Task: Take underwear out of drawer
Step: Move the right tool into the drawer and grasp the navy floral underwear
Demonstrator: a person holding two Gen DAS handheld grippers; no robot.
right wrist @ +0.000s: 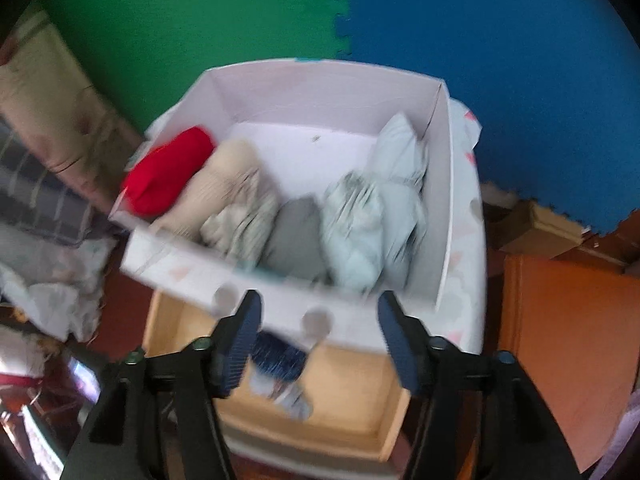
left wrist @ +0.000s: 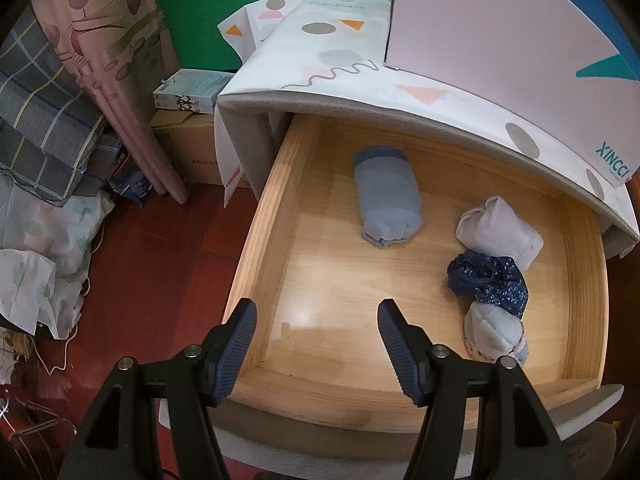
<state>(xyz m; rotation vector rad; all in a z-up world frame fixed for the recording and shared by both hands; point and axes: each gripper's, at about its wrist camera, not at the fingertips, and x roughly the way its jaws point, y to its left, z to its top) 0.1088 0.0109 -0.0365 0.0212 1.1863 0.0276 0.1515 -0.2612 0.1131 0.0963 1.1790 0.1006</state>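
Left wrist view: the left gripper (left wrist: 316, 312) hangs over the front left part of an open wooden drawer (left wrist: 264, 216), pointing steeply down. Its jaws stand apart with nothing between them; only the bare drawer floor shows in the gap.

Four rolled pieces of underwear lie in the drawer. A light blue roll (left wrist: 388, 196) lies alone toward the back, well apart from the rest. Along the right side, three pieces lie in a touching row: a white roll (left wrist: 500, 232) farthest back, a dark blue patterned piece (left wrist: 488, 284) in the middle, and a pale quilted roll (left wrist: 494, 332) nearest the front. A patterned white cloth (left wrist: 320, 64) covers the cabinet top above the drawer, and a pink box (left wrist: 492, 20) stands on it.

Right wrist view (blurred): the right gripper (right wrist: 318, 314) is released, its jaws apart and holding nothing. It hangs above the front wall of the box (right wrist: 328, 84), which is open at the top. Inside, packed side by side along the front, lie a red roll (right wrist: 170, 170), a beige roll (right wrist: 224, 178), a striped roll (right wrist: 244, 218), a grey roll (right wrist: 298, 236) and pale green rolls (right wrist: 360, 216). Below the box, the drawer (right wrist: 352, 392) shows, with the dark blue piece (right wrist: 278, 358) and a pale roll touching it.
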